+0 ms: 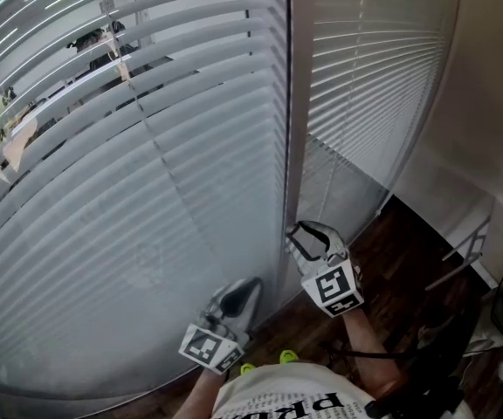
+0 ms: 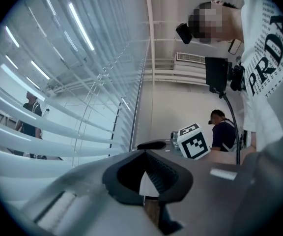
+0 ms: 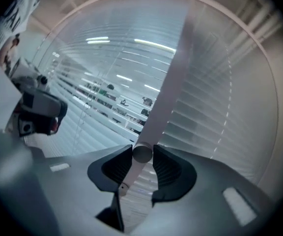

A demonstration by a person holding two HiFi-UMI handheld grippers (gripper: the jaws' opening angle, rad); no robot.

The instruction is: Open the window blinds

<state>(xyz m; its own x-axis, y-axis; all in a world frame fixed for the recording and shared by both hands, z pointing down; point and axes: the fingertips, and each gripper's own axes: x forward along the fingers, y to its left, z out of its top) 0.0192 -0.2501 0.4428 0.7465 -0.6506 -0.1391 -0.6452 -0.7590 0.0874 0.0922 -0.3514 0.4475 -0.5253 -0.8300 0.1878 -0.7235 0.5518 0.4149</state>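
1. Blinds (image 1: pixel 147 190): the big L-hand panel fills most of the head view and hangs full length, not raised. Slats are part-tilted. Outdoors shows through the gaps at upper L; the lower slats read nearly flat-shut. A second panel (image 1: pixel 365 85) sits R of the window post (image 1: pixel 297 103), slats shut.
2. Step in hand (my read): opening by tilt via the wand, not by the lift. Task is early. Most slats aren't edge-on yet.
3. Tilt wand (image 3: pixel 141 154): a pale rod, prob. the tilt control. It hangs by the post at the R edge of the big panel, and its lower part reaches the R gripper.
4. R gripper (image 1: pixel 308 234): held approx level, nose toward the blind edge. Fingers (image 3: pixel 168 168) stand one each side of the wand w/ pads touching it on both sides, so they are pinching the wand, no gap visible. The wand sits out near the finger ends, not deep in the throat.
5. L gripper (image 1: pixel 250 286): lower than and L of the R gripper, near the bottom of the big panel, touching nothing I can see. Its fingers (image 2: pixel 168 173) are pressed together w/ nothing btwn them.
6. Next move (judgement): hold the pinch and twist the wand about its own axis till the slats go edge-on. This needs a firm squeeze, since a smooth round rod prob. slips in the pads. No downward pull. L gripper is idle and should stay clear of the slats.
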